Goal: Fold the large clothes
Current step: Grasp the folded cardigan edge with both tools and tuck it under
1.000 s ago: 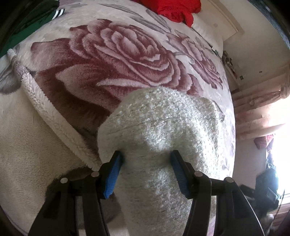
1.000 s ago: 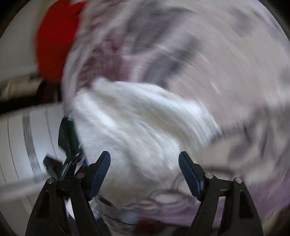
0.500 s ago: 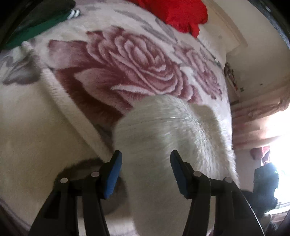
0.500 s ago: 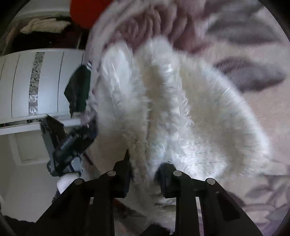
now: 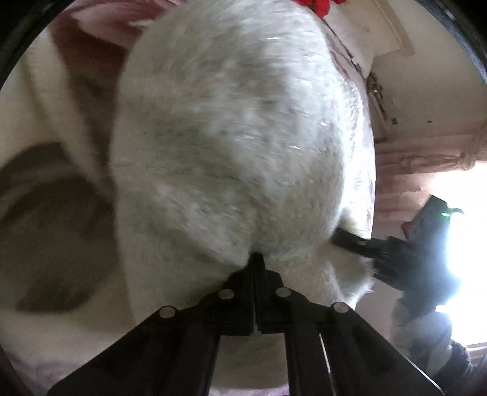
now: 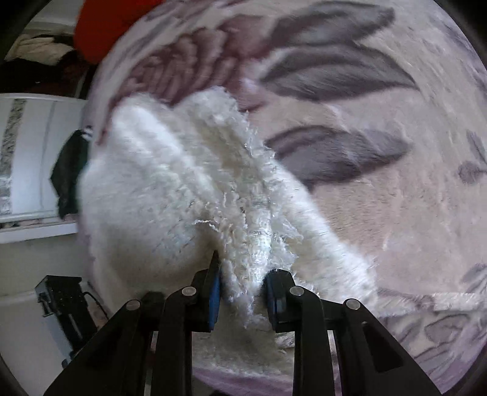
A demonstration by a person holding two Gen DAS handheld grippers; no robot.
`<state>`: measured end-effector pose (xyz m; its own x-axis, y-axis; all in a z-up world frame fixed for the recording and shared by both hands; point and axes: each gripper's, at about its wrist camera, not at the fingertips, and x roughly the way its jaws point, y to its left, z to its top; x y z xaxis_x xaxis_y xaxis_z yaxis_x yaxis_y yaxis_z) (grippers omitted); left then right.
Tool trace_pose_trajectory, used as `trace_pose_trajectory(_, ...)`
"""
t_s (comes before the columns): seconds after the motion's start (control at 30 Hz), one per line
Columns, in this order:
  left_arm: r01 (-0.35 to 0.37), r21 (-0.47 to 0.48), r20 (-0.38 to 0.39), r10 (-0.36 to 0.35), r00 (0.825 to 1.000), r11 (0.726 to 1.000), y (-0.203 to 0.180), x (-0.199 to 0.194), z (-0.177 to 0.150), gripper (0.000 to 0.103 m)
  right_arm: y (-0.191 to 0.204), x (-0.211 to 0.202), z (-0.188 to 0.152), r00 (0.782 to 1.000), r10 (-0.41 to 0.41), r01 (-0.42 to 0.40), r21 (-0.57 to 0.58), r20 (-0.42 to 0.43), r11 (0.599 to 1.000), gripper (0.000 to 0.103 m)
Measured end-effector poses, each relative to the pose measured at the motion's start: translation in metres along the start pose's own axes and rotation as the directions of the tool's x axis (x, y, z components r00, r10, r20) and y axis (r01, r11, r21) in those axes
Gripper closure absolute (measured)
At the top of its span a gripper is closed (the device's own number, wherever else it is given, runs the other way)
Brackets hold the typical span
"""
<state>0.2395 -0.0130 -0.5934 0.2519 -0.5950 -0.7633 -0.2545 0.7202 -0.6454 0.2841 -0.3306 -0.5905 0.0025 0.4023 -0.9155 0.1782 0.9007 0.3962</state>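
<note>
Both grippers' pads [image 6: 214,292] sink into blurred white fleece garment [image 5: 243,137]

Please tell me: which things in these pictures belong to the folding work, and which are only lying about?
Belonging to the job:
- white fluffy garment
- left gripper, shut on it
- right gripper, shut on it
- rose-patterned plush blanket, the surface beneath

Only lying about:
- red cloth
- dark green garment
- black device

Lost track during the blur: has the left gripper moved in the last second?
Yes. The left gripper has pushed forward into the fluffy white garment; the red cloth has slid to the top edge, and the rose-patterned blanket is mostly hidden.
</note>
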Motion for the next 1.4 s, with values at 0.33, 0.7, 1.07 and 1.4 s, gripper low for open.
trace_pose_trajectory(0.33,0.012,0.032,0.011,-0.012,1.000,0.999,-0.018,-0.014,0.005,0.099,-0.007,-0.060,0.017,0.996,-0.078,0.077,0.020,0.032,0.997,0.053)
trace_pose_trajectory(0.7,0.007,0.047,0.012,-0.008,1.000,0.999,-0.008,0.007,0.005,0.099,0.079,0.049,0.028,0.984,-0.139,0.106,-0.264,-0.112,0.959,0.056)
trace_pose_trajectory(1.07,0.010,0.057,0.178,-0.020,0.984,0.998,-0.036,-0.090,0.050,0.099,0.055,-0.030,0.009,0.999,-0.007,-0.002,-0.180,-0.049,0.984,0.056)
trace_pose_trajectory(1.4,-0.070,0.051,0.086,0.065,0.994,0.996,0.020,-0.009,0.126,0.099,0.001,-0.015,-0.042,0.990,-0.104,0.090,-0.141,-0.097,0.986,0.056)
